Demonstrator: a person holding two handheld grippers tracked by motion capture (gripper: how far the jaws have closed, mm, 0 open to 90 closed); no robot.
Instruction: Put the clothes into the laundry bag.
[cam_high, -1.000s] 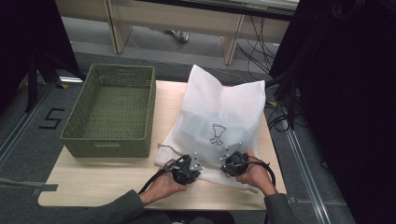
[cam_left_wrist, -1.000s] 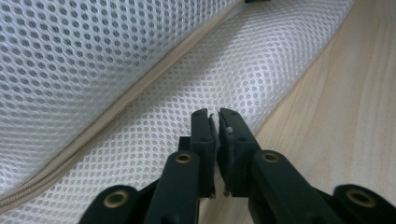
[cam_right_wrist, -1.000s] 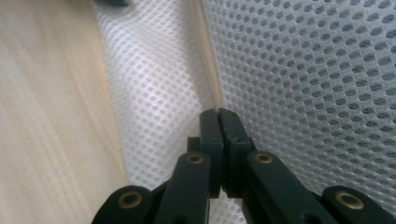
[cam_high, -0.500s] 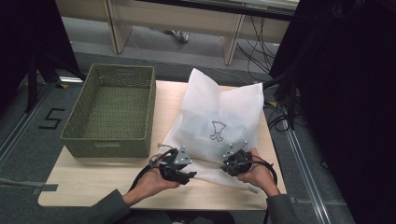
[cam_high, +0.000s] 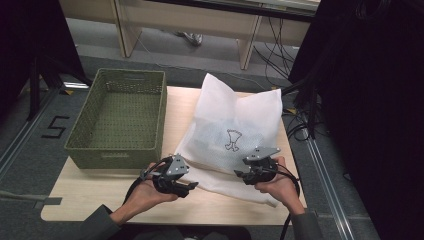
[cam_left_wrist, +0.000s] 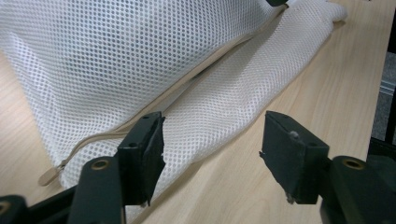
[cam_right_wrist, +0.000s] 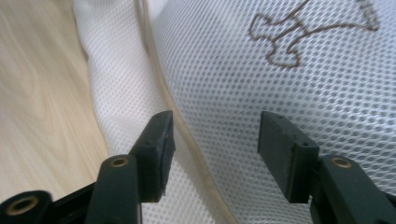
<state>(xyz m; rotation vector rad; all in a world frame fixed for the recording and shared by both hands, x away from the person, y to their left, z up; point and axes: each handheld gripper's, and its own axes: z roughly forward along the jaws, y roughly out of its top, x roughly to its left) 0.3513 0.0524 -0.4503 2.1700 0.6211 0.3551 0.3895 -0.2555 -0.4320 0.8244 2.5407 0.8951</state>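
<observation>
Here both tools are hovering with jaws apart: the left tool (cam_high: 191, 186) beside the white mesh bag (cam_high: 232, 135) (lying on the tabletop (cam_high: 100, 200)), the right tool (cam_high: 240, 173) over its zippered edge.

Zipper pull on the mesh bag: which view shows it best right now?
The left gripper view: the zipper pull lies at the bag's corner on the table, beside the open left claw. The right gripper view shows a stretch of zipper seam on the mesh bag, no pull. The high view is too coarse.
</observation>
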